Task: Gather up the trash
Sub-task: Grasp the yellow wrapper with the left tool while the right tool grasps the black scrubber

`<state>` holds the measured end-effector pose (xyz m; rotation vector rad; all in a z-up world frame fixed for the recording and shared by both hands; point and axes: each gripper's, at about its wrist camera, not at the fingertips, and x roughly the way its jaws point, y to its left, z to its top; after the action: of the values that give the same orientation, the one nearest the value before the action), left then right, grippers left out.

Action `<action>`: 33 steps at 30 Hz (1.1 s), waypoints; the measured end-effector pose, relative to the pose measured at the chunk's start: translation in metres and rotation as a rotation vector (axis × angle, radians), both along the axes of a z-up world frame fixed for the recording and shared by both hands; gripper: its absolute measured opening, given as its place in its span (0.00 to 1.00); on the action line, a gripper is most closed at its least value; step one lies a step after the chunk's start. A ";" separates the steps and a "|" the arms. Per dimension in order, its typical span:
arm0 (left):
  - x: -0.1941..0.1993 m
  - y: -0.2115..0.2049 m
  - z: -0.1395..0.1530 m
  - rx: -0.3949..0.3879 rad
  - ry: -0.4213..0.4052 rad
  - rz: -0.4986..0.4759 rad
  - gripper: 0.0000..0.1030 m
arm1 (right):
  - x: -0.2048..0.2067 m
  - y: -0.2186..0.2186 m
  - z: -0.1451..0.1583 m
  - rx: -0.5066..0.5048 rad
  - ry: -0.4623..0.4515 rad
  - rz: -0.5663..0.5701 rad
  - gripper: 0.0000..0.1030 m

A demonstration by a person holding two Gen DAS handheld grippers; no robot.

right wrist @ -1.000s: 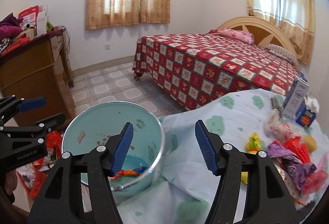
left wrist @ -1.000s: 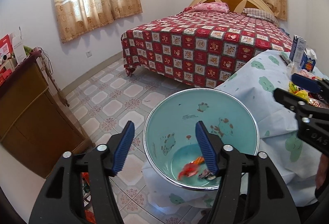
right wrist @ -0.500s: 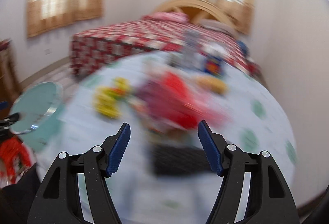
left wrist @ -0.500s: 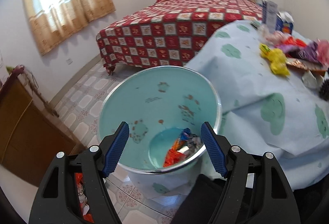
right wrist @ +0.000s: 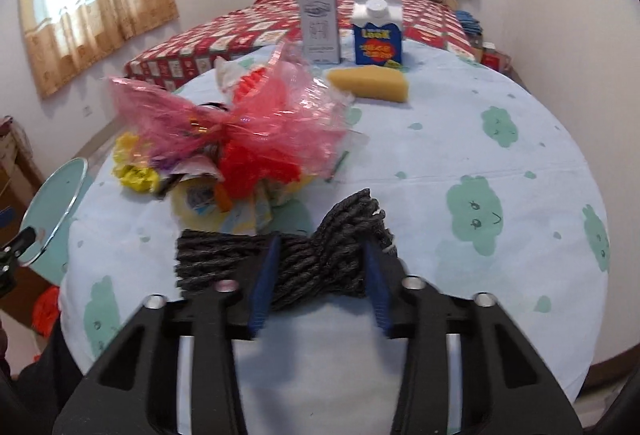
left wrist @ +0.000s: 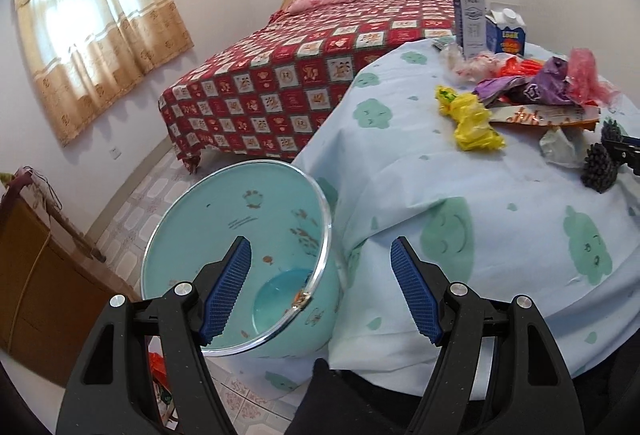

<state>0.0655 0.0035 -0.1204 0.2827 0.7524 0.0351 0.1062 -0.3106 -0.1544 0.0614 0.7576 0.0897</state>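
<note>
1. Waste bin [left wrist: 240, 247]: pale teal, metal rim, on the tiled floor against the left edge of the worktop [left wrist: 460, 203]; a few wrappers lie at its bottom.
2. Left gripper [left wrist: 320, 295]: jaws wide apart, nothing between them; it hangs over the gap between the bin and the worktop's hanging cloth.
3. Worktop: round, covered with a light blue cloth printed with green cloud faces.
4. Yellow wrapper [left wrist: 472, 123]: crumpled, at the left end of the trash heap in the left wrist view.
5. Trash heap [right wrist: 240, 139]: pink plastic film, red plastic, purple foil and printed packets, piled in the middle-left of the worktop.
6. Dark yarn bundle [right wrist: 316, 259]: grey-black twisted strands, near edge of the worktop, just in front of the heap.
7. Right gripper [right wrist: 320, 275]: jaws have just been closing, and the blue pads now press on the yarn bundle from both sides; the bundle's ends stick out to the left and beyond the fingers.
8. Grey carton [right wrist: 320, 23]: upright, far side of the worktop.
9. Blue carton [right wrist: 378, 31]: white cap, upright, just right of the grey one.
10. Yellow sponge [right wrist: 370, 85]: wedge-shaped, lying just in front of the cartons.
11. Bed [left wrist: 304, 75]: red patterned cover, beyond the worktop.
</note>
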 end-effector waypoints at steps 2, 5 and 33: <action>0.001 -0.004 0.000 -0.003 0.004 -0.004 0.69 | -0.007 0.003 0.005 0.008 -0.012 0.014 0.15; 0.001 -0.008 0.002 -0.006 0.001 -0.013 0.69 | -0.019 0.005 0.012 0.021 -0.042 0.016 0.09; 0.112 -0.119 -0.017 -0.127 0.096 -0.089 0.28 | -0.040 -0.109 0.048 0.173 -0.241 -0.267 0.09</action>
<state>0.1779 -0.1159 -0.1370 0.1979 0.8327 -0.1109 0.0661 -0.4193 -0.1065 0.3103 0.4941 -0.0913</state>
